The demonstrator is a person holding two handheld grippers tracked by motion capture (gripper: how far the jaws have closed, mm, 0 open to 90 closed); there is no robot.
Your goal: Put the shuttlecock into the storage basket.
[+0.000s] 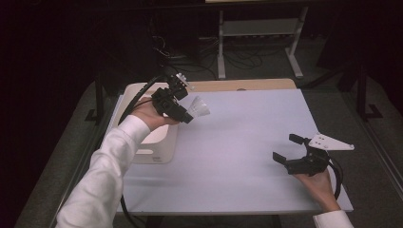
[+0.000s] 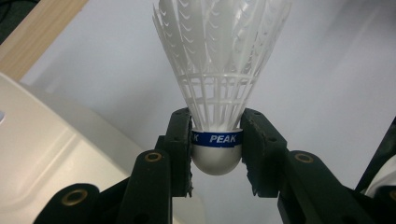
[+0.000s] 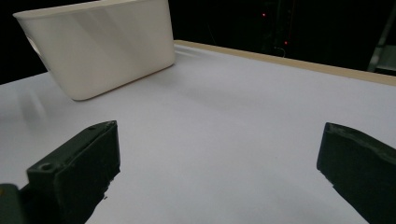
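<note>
Left gripper (image 2: 216, 154) clamped on the shuttlecock (image 2: 217, 84) at its cork — feathers free, held just beside the white bin (image 1: 159, 137); right gripper (image 1: 289, 149) rests with jaws apart — idle.

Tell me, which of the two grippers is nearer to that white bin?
Left. The left gripper, clamped on a shuttlecock, is above the white bin at its edge; the right gripper sits open, well across the table.
</note>
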